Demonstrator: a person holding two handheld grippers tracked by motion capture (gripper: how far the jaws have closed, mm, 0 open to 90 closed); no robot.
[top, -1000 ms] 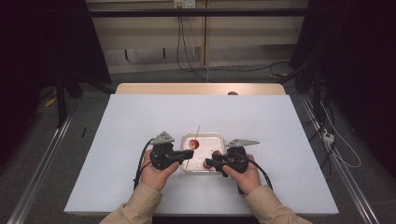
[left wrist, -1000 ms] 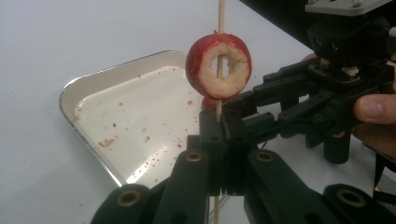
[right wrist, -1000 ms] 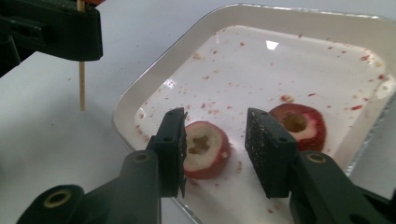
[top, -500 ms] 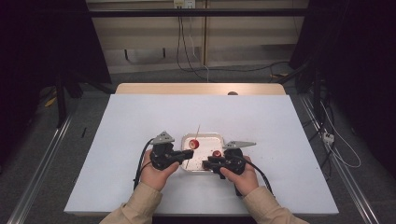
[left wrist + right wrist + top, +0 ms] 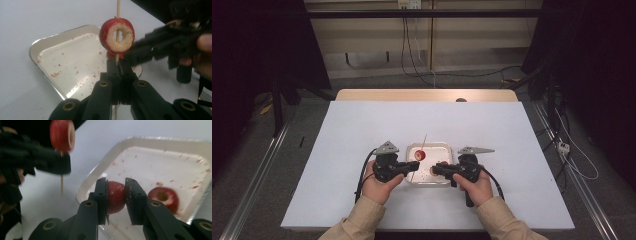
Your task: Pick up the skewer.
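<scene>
Red fruit rings [image 5: 117,37], seemingly red-flecked white tray [image 5: 72,62]

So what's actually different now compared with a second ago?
Very little. The right tongs, shut on a red fruit piece, drifted slightly left, closer to the skewer. The left tongs stayed clamped on that skewer, with the cored fruit ring threaded on it. The tray and the loose ring in it kept their places.

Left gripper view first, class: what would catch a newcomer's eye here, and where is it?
A red fruit ring threaded on a wooden skewer, which the left gripper pinches above a crumb-speckled white tray. In the right gripper view, the right gripper clamps a second red piece over the tray.
</scene>
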